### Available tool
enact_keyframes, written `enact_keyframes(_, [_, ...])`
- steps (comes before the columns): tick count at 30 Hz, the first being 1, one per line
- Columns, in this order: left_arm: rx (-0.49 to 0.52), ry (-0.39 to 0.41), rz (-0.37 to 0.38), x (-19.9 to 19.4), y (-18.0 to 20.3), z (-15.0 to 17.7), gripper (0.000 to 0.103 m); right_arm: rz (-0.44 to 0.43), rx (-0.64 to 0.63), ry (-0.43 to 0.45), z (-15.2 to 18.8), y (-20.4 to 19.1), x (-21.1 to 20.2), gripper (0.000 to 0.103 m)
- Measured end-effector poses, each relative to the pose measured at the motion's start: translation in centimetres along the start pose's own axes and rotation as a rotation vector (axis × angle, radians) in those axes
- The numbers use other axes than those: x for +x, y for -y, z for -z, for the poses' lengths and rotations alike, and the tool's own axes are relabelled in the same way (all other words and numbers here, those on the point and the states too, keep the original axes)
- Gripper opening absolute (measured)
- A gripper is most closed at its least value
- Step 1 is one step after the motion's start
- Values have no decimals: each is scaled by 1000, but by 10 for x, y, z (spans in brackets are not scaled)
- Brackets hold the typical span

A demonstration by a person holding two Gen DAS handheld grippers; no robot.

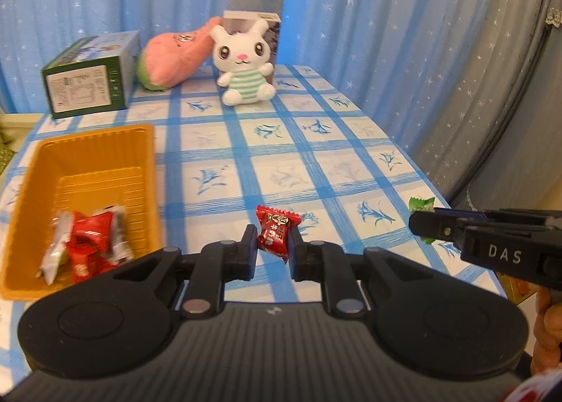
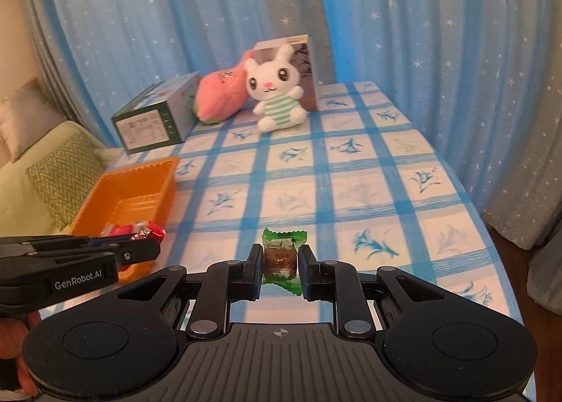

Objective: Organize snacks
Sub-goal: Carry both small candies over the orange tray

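My left gripper (image 1: 273, 244) is shut on a red wrapped candy (image 1: 275, 231) and holds it just above the checked tablecloth, right of the orange tray (image 1: 105, 142). The tray holds several wrapped snacks (image 1: 87, 244), mostly red. My right gripper (image 2: 280, 261) is shut on a green wrapped candy (image 2: 281, 254) above the cloth near the front. In the left wrist view the right gripper (image 1: 426, 226) enters from the right with the green candy (image 1: 420, 204) showing behind it. In the right wrist view the left gripper (image 2: 147, 247) is at the left with the red candy (image 2: 149, 234).
A white bunny plush (image 1: 244, 61), a pink plush (image 1: 175, 57), a green box (image 1: 91, 78) and an upright box (image 1: 274, 33) stand at the table's far edge. Blue starred curtains hang behind. The tray also shows in the right wrist view (image 2: 133, 187). The table's right edge (image 2: 474, 212) drops off.
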State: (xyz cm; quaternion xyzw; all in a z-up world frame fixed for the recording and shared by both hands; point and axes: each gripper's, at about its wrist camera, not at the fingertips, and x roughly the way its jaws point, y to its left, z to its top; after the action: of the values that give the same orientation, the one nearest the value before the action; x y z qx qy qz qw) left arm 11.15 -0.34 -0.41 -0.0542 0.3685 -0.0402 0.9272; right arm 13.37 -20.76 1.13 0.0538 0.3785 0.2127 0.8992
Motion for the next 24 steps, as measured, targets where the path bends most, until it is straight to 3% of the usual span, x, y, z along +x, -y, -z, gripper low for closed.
enact_keyframes(9, [-26,39,-52,-49,-31,14,15,-31,-42,5,11,-41,-15,21])
enact_keyframes(24, [-101,63,-129,-91,-81,33,15,-107,-131,-11,22,-100,-9,21])
